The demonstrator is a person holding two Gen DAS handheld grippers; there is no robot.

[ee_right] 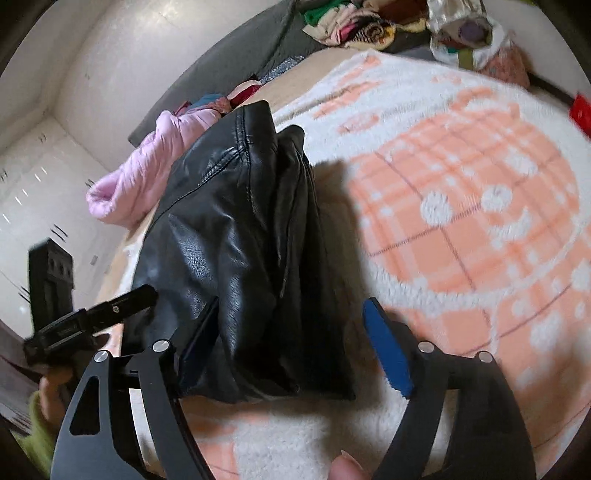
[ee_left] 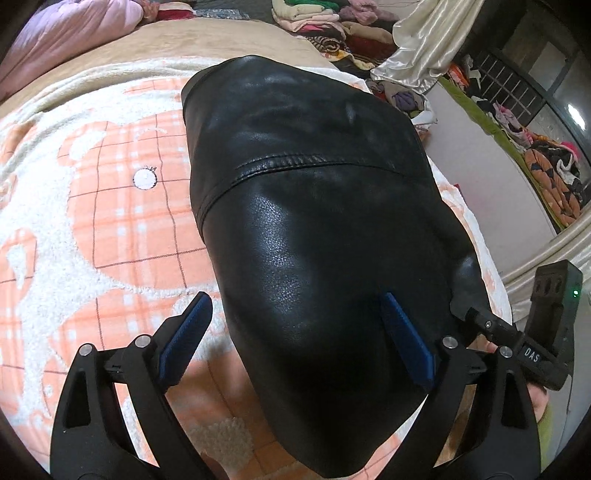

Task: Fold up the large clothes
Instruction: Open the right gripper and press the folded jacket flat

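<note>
Nearest, the left hand-held gripper stands wide over the near end of the black leather jacket, its pads clear of the leather, as if letting the fold settle. At three o'clock, the right hand-held gripper is also spread, gripping nothing, its left finger beside the bundle's edge. The jacket lies folded on the bed's orange-and-white blanket. Farther, at eleven o'clock, lies a pink quilted garment; at one o'clock, piled clothes.
</note>
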